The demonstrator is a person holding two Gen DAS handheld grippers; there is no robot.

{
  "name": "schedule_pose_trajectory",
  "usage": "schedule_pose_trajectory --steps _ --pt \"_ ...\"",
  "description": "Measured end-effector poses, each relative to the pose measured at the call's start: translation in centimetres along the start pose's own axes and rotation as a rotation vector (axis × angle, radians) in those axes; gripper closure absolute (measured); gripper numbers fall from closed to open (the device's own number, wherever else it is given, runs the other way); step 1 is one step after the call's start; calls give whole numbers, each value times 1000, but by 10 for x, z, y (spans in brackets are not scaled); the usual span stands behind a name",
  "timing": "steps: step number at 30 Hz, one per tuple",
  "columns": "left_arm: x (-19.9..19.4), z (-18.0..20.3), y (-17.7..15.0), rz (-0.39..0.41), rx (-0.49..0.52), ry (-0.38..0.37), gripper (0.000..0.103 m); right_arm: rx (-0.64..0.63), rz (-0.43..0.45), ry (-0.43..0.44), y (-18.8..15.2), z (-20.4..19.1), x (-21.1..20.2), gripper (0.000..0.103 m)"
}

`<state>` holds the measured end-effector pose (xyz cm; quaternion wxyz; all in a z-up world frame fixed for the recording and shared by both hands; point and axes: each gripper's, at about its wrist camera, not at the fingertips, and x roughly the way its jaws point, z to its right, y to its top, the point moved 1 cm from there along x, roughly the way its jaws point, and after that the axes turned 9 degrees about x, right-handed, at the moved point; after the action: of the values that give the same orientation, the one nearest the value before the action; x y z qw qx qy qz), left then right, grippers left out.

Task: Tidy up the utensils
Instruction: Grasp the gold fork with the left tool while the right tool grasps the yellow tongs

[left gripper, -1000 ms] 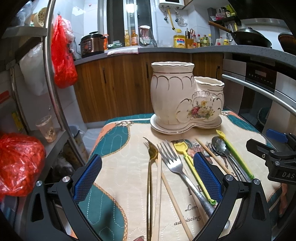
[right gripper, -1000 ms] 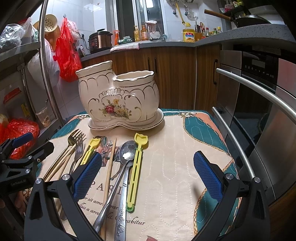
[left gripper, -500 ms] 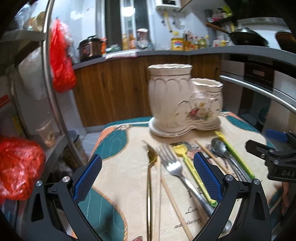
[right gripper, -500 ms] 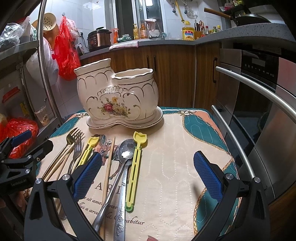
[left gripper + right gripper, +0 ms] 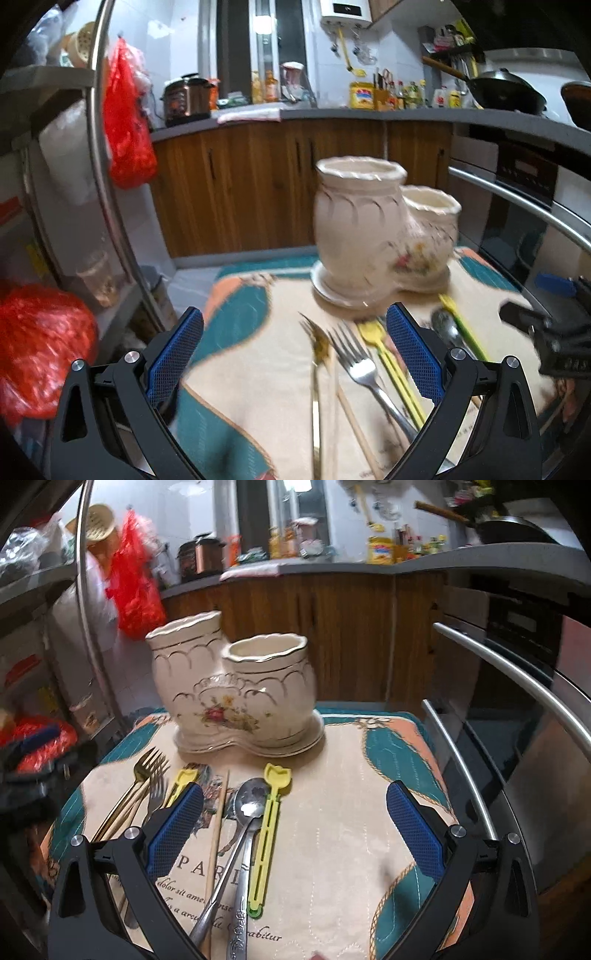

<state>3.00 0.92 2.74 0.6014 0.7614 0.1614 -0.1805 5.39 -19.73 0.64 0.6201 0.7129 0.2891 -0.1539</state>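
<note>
Holder: cream ceramic utensil holder [image 5: 236, 694] with two joined pots, gold trim and a painted flower, standing upright at the far end of the quilted mat [image 5: 332, 812]; both pots look empty from the right wrist view.
Utensils: all lie flat on the mat in front of the holder, handles pointing toward the cameras.
Gold fork [image 5: 142, 771]: at the left of the row, tines near the holder's base.
Steel fork [image 5: 360, 363]: just beside the gold fork, on its right.
Yellow tulip-topped pieces: one [image 5: 264, 834] lies beside the spoons, a second [image 5: 183, 779] sits further left, partly hidden behind the right gripper's finger.
Wooden chopstick [image 5: 218, 827]: between the left yellow piece and the spoons; another pale stick [image 5: 352, 424] shows near the forks in the left wrist view.
Steel spoons [image 5: 251, 801]: two, bowls overlapping, just left of the long yellow piece.
Left gripper [image 5: 293, 350]: jaws spread wide, nothing between them; it hangs above the mat's left part, with the gold fork and steel fork lying between its blue pads [image 5: 173, 358] in that view, which is blurred.
Right gripper [image 5: 295, 827]: jaws likewise released and empty, hovering over the near edge of the mat with the spoons and long yellow piece between its fingers.
Surroundings: wooden kitchen cabinets [image 5: 351, 635] behind, red plastic bag [image 5: 127, 122] hanging at left.
</note>
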Motion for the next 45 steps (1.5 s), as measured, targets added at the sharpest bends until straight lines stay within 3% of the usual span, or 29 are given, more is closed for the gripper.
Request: schedule_pose_trajectory --steps 6,10,20,23,27,29,31,35,41,44,45 --pt "15 -13 4 -80 52 40 5 -72 -107 37 1 2 16 5" --pt "22 -21 -8 -110 15 -72 5 -80 -200 88 -4 2 30 8" --pt "33 -18 -22 -123 65 -63 7 -64 -282 122 1 -1 60 62" --pt "41 -15 -27 -149 77 -94 9 -32 -317 133 2 1 70 67" --pt "48 -9 -31 -187 96 -128 28 -1 -334 136 -2 5 76 73" --pt "55 -4 -33 -222 108 -154 39 11 -328 144 -2 6 75 88" --pt "61 -1 -35 -248 115 -185 47 13 -322 141 -2 6 76 92" --pt "72 4 -32 -294 115 -243 57 -9 -308 132 -2 3 73 93" --pt "86 18 -21 -327 169 -238 69 -43 -277 111 -2 0 65 93" --pt "90 22 -18 -338 181 -250 80 -61 -258 98 -1 -1 60 93" --pt "91 23 -17 -340 180 -252 88 -67 -250 94 0 -2 58 93"
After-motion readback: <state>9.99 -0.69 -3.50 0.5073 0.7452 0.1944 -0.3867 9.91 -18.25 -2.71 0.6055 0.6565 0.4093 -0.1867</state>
